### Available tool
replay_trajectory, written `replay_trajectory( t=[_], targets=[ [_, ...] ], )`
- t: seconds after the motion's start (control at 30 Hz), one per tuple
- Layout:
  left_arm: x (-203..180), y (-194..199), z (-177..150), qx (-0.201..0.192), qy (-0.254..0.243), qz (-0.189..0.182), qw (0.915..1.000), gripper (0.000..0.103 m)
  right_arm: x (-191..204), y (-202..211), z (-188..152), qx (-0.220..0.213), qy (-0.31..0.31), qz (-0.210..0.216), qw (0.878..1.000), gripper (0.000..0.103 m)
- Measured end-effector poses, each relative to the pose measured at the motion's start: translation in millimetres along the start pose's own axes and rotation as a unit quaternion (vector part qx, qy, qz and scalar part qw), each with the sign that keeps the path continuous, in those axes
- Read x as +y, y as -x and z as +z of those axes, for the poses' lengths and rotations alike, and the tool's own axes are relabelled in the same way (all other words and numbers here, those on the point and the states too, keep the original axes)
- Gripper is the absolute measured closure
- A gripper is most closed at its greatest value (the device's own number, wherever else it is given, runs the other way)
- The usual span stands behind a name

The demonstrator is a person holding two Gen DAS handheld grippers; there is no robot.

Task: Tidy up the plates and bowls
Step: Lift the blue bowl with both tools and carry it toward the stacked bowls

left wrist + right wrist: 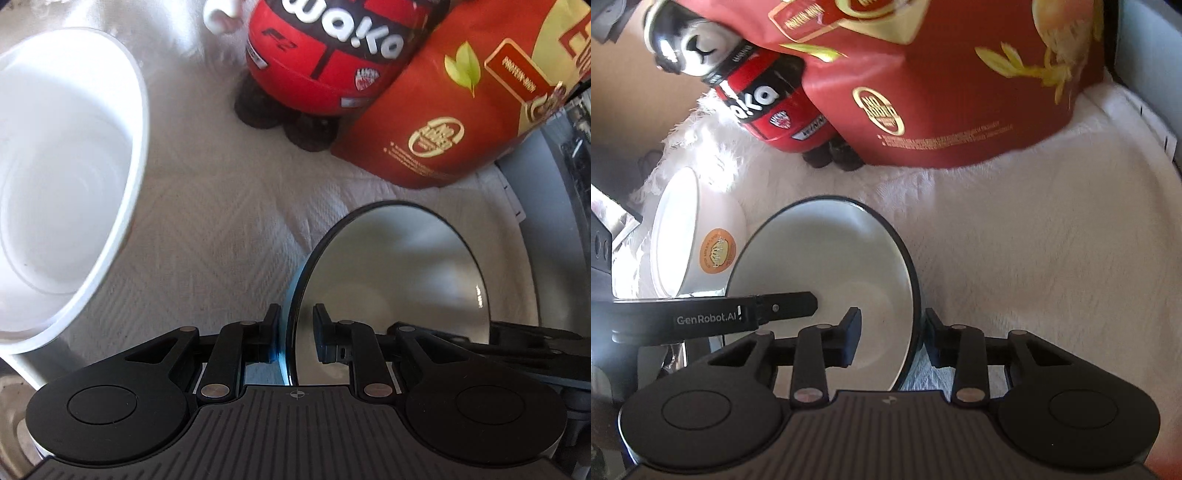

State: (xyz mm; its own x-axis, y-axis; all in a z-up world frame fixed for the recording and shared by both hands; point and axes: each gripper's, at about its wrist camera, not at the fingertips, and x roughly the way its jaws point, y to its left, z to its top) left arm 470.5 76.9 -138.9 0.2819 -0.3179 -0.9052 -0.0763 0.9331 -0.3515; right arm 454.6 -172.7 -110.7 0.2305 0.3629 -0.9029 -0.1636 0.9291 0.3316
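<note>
A white plate with a dark rim [391, 280] is held tilted on edge over the white cloth. My left gripper [295, 332] straddles its left rim, with a small gap at the right pad. My right gripper [892, 338] straddles the plate's [827, 258] right rim, its fingers [849, 336] standing wide of it. The left gripper's finger [786, 304] shows across the plate in the right wrist view. A large white bowl [62, 184] lies tipped to the left; it also shows in the right wrist view [683, 236] with an orange sticker.
A red and black round toy figure [325, 55] and a red snack bag [461, 110] stand at the back. In the right wrist view the bag [942, 74] fills the top. The white cloth [1052, 240] stretches to the right.
</note>
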Motion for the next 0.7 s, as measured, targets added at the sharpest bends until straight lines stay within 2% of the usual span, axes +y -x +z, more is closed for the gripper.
replay_trajectory(
  t=[0.1, 0.23, 0.37, 0.53, 0.7],
  targets=[
    [2.0, 0.2, 0.2, -0.002, -0.001, -0.005, 1.0000, 0.082, -3.9, -11.2, -0.6, 0.024, -0.017, 0.015, 0.999, 0.061],
    [0.2, 3.8, 0.0, 0.000, -0.002, 0.001, 1.0000, 0.082, 1.8, -13.3, -1.0, 0.017, -0.016, 0.009, 1.000, 0.058],
    [-5.7, 19.6, -1.9, -0.019, -0.018, 0.008, 0.9996, 0.081, 10.6, -8.0, -3.4, 0.010, -0.013, -0.001, 1.000, 0.058],
    [-8.7, 54.4, -3.4, -0.038, -0.018, -0.007, 0.9991, 0.081, 23.2, 19.3, -4.3, -0.017, -0.012, 0.011, 1.000, 0.058],
    [-21.0, 99.9, -21.3, -0.048, -0.040, -0.027, 0.9977, 0.081, 45.4, 62.7, -13.2, -0.050, 0.007, 0.008, 0.999, 0.058]
  ],
)
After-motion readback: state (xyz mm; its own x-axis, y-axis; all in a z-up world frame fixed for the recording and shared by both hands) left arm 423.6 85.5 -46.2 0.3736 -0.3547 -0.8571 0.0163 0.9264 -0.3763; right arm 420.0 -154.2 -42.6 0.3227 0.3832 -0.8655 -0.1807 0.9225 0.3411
